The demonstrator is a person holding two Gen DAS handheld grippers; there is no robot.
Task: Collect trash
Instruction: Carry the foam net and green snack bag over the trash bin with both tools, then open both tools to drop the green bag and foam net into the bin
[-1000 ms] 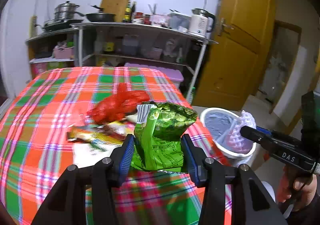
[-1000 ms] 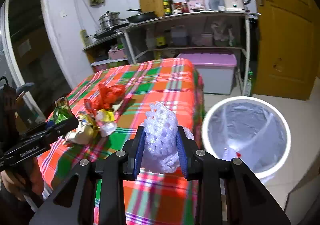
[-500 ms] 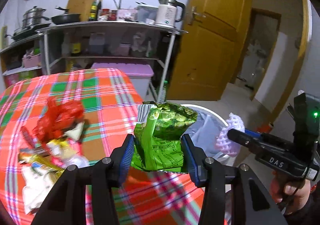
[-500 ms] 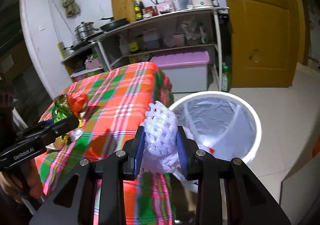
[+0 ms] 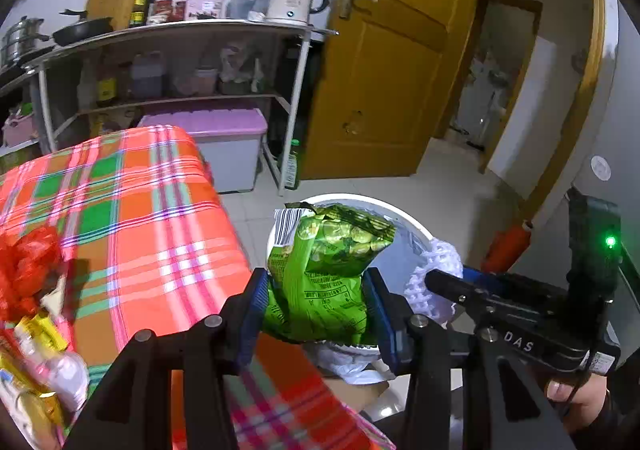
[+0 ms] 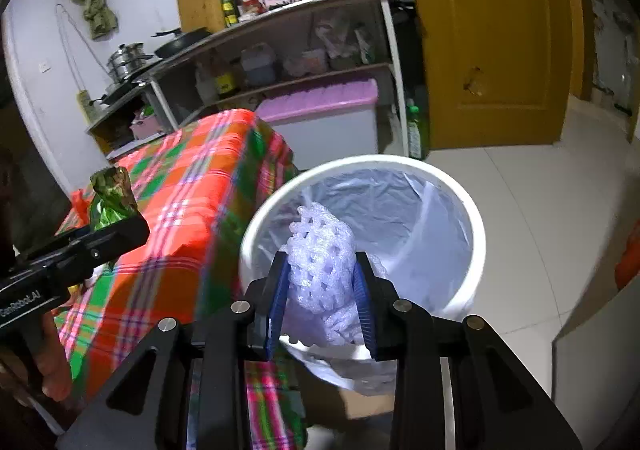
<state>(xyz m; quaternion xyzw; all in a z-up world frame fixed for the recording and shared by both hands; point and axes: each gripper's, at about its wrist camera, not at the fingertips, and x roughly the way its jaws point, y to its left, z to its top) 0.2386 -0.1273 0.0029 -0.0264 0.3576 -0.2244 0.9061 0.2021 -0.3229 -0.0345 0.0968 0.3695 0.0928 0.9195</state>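
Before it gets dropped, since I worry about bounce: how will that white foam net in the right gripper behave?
The foam net looks squashed between the right gripper pads, so probably soft and springy. Its open mesh suggests very light; it may drift or bounce off the bin rim.

Both tools, once over the table (image 5: 132, 218), now at the bin (image 6: 474, 226).

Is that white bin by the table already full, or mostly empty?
Mostly empty. In the right wrist view the white bin shows its clear liner bag bare along the inside; the white foam net in front hides part of the bottom.
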